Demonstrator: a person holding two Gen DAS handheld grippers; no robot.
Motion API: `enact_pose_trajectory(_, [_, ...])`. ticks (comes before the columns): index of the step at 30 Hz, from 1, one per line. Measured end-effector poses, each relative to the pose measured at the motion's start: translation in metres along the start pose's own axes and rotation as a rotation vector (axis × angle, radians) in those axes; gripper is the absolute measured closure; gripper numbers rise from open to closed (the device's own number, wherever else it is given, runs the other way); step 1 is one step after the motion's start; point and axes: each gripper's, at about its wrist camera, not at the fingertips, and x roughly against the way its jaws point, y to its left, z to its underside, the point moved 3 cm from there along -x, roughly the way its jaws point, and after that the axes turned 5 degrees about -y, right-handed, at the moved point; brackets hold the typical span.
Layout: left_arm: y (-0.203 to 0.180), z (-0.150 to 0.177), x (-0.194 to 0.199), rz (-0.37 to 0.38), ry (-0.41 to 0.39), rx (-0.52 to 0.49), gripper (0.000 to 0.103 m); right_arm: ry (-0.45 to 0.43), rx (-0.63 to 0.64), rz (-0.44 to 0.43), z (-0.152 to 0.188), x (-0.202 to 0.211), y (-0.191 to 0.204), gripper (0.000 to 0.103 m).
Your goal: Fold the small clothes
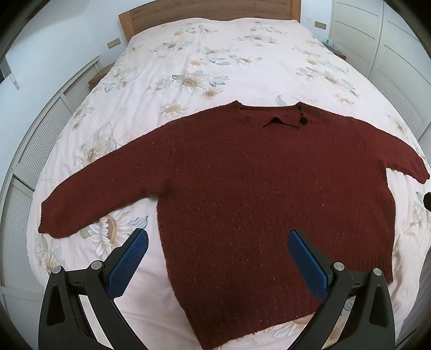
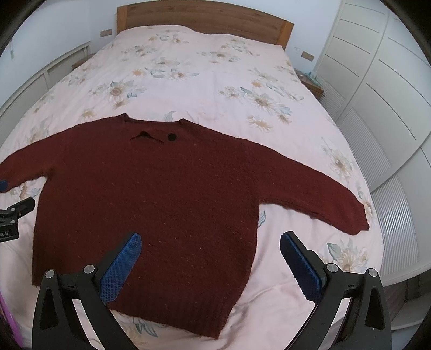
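A small dark red knitted sweater (image 1: 242, 188) lies flat on the bed, sleeves spread to both sides, neck toward the headboard; it also shows in the right wrist view (image 2: 161, 193). A black button (image 1: 303, 121) sits at the neck. My left gripper (image 1: 218, 242) is open and empty, above the sweater's lower left part, its jaws straddling the left side edge. My right gripper (image 2: 210, 245) is open and empty, above the sweater's lower right part. The left gripper's edge (image 2: 16, 212) shows at the far left in the right wrist view.
The bed has a pale pink cover with sunflower print (image 1: 202, 67) and a wooden headboard (image 2: 204, 18). White wardrobe doors (image 2: 377, 94) stand along the right side. A white radiator panel (image 1: 40, 140) runs along the left. Small bedside tables flank the headboard.
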Motion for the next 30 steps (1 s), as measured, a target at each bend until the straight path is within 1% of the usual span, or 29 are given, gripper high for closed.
enact_pose_trajectory(15, [-0.0081,-0.0041,0.0007,0.000,-0.002,-0.027,0.001,0.001,0.007,0.004,0.0001,-0.0007,0.0003,0.000])
enact_pose_trajectory(30, [-0.0092,-0.0051,-0.0004,0.004,0.002,-0.030,0.001,-0.006,-0.007,0.002,-0.0008,-0.0019,-0.0004,0.000])
